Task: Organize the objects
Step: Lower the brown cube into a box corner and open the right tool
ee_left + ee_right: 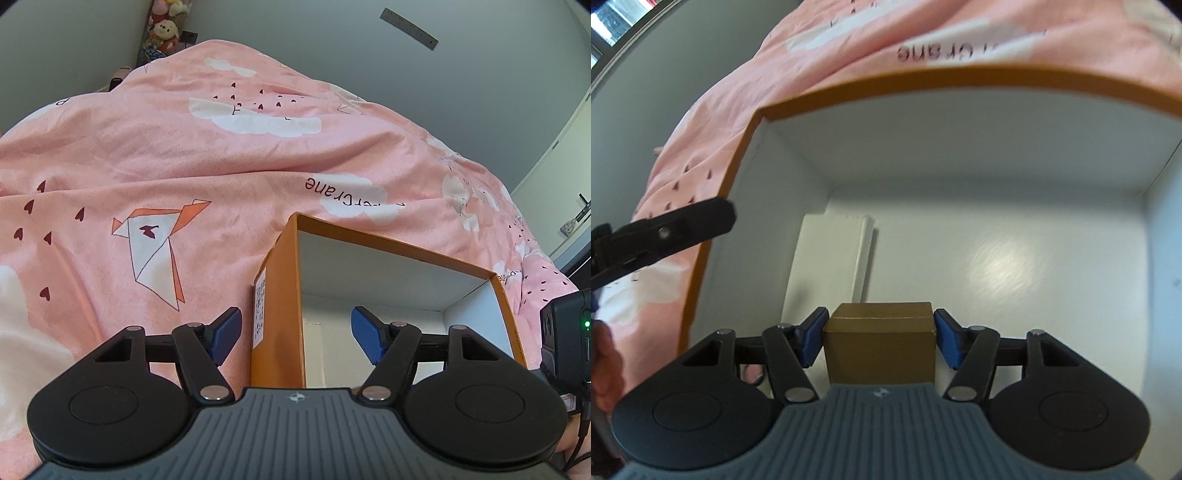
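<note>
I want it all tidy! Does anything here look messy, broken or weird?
Nothing looks broken or spilled. The orange box sits open on the rumpled pink blanket. The right gripper holds a small brown box over it, and a flat white card lies inside. The left gripper straddles the box's wall.

Soft, even daylight fills both fisheye views, whose edges bow strongly and darken at the corners, while the right wrist view is motion-blurred across the pink bedspread (849,55) and shows a pale glare patch on the orange box's (960,79) white floor.
</note>
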A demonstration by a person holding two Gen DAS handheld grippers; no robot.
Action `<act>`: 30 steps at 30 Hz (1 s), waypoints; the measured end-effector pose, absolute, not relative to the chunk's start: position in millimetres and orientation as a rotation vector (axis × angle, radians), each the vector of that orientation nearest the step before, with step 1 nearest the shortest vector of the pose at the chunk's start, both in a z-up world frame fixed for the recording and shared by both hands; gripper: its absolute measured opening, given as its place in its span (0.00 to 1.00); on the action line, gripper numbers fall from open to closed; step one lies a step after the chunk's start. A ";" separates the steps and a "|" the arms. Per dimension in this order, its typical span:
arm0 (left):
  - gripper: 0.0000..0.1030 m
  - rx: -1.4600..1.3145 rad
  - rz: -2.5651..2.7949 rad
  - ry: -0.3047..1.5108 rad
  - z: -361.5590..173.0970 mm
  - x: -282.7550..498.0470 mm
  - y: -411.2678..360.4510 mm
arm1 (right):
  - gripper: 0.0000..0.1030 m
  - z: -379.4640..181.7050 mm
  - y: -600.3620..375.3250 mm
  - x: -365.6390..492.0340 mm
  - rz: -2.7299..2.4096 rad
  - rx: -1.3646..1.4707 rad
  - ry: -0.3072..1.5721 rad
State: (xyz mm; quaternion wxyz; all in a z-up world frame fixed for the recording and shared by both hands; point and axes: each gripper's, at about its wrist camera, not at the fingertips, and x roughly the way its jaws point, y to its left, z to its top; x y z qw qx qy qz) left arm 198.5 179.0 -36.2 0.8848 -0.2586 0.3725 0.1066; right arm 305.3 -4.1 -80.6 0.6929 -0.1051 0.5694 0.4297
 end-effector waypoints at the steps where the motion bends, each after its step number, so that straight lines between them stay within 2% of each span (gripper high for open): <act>1: 0.77 -0.540 0.223 0.776 -36.8 198.4 179.2 | 0.61 -81.3 -4.6 304.5 0.959 -0.235 1.284; 8: 0.77 -0.541 0.221 0.792 -40.4 200.0 177.5 | 0.61 -83.7 -11.2 306.9 0.969 -0.210 1.353; 15: 0.77 -0.545 0.245 0.806 -43.3 199.5 178.0 | 0.60 -63.4 2.2 316.3 0.915 -0.255 1.103; 18: 0.77 -0.541 0.245 0.812 -44.4 199.9 176.7 | 0.60 -60.8 6.0 320.8 0.898 -0.317 1.052; 23: 0.77 -0.543 0.236 0.823 -48.2 202.8 174.4 | 0.59 -66.8 1.2 327.1 0.904 -0.327 1.106; 27: 0.77 -0.534 0.239 0.829 -49.8 202.6 173.0 | 0.59 -67.1 -3.9 339.6 0.872 -0.208 1.151; 30: 0.71 -0.515 0.253 0.836 -50.9 203.1 173.4 | 0.59 -65.6 -0.4 348.9 0.834 -0.103 1.160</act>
